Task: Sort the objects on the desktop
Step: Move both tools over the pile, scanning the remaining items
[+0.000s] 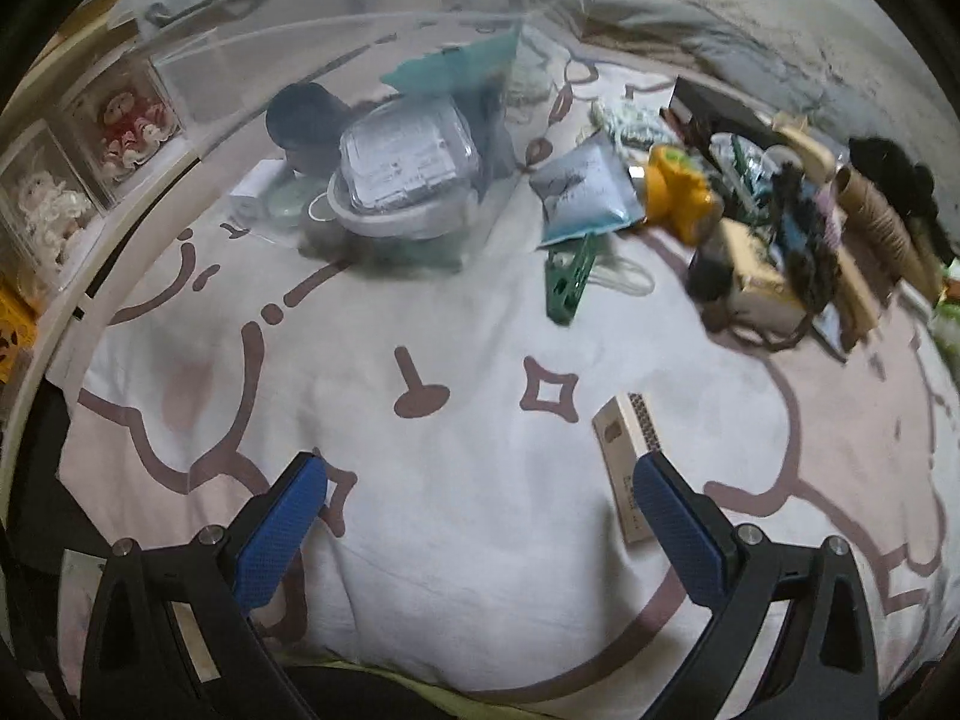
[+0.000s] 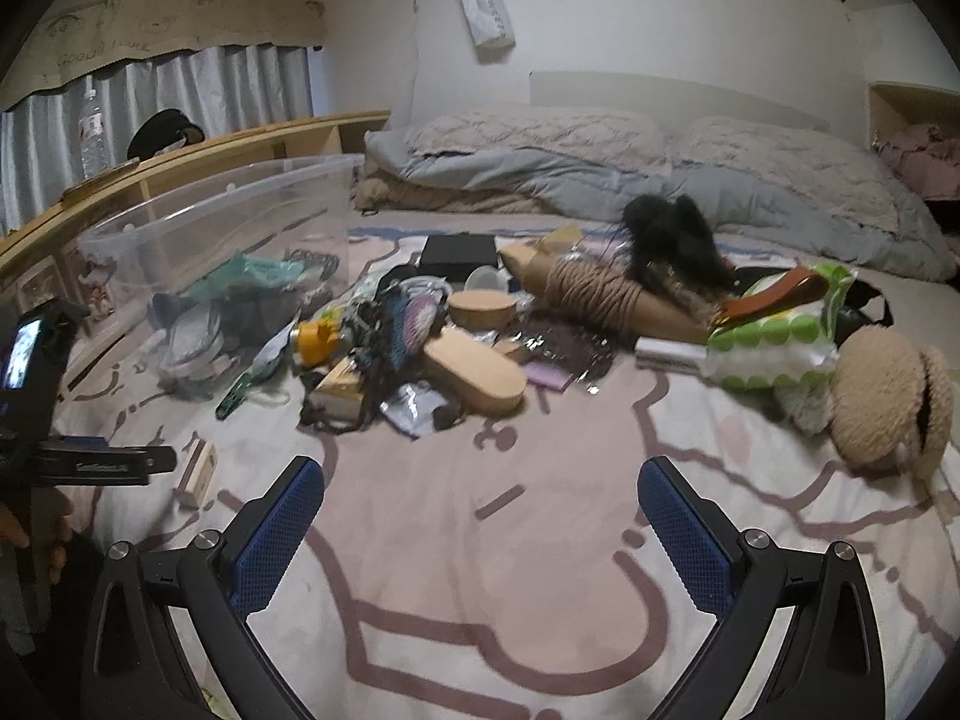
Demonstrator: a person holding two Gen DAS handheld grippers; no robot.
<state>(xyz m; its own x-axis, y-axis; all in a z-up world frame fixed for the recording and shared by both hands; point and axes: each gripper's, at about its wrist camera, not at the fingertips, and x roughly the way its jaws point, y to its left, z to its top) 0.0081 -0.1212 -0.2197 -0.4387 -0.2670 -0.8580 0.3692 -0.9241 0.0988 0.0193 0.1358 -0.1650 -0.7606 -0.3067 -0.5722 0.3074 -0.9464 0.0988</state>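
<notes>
Both tools are spread wide and hold nothing. The left tool [image 1: 480,516] hovers over the bed [image 1: 468,570]; a small wooden box [image 1: 624,456] lies just beside its right finger. Ahead of the right tool [image 2: 480,516] lies the clutter pile [image 2: 420,330], with the clear bin [image 2: 222,228] ahead-left.

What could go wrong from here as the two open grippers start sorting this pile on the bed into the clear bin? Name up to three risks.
1. The small wooden box lies just beside the left gripper's finger; closing could nudge it instead of gripping it.
2. The pile is tangled with dark cords; lifting one item with the right gripper may drag others.
3. The soft blanket may let items tip or slide.
</notes>
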